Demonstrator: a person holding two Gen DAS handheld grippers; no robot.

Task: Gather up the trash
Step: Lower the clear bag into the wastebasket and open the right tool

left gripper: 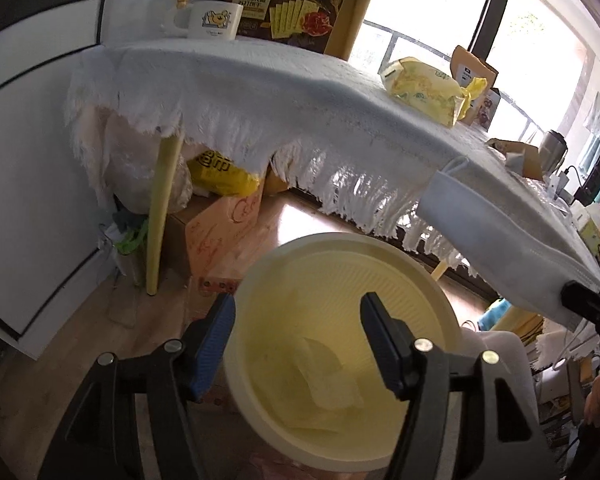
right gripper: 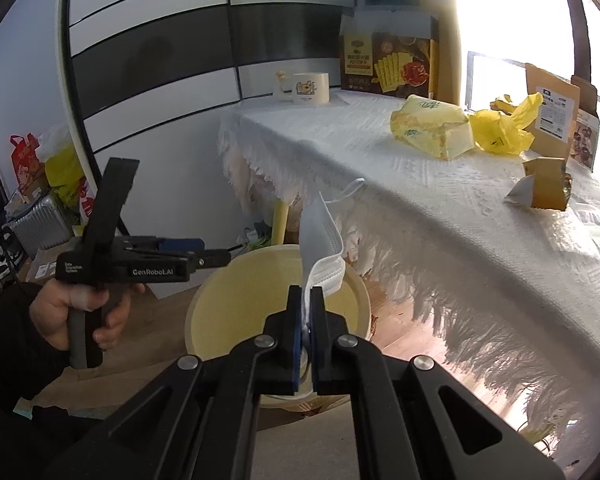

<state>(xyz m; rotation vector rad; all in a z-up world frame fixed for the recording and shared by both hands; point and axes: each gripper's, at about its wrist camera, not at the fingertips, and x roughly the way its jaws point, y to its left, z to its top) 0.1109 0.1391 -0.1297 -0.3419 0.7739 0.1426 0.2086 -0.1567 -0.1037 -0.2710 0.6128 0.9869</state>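
Plainly "GenRobot.AI" on left claw [right gripper: 216, 258]; mask [right gripper: 320, 240] in right claw [right gripper: 306, 300].

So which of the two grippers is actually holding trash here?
The right gripper: it is clamped on the white face mask above the yellow bin. The left gripper is open and empty.

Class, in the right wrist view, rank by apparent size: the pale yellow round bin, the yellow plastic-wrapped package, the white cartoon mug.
1. Pale yellow round bin, though it is nearest the camera.
2. Yellow plastic-wrapped package.
3. White cartoon mug, farthest away.
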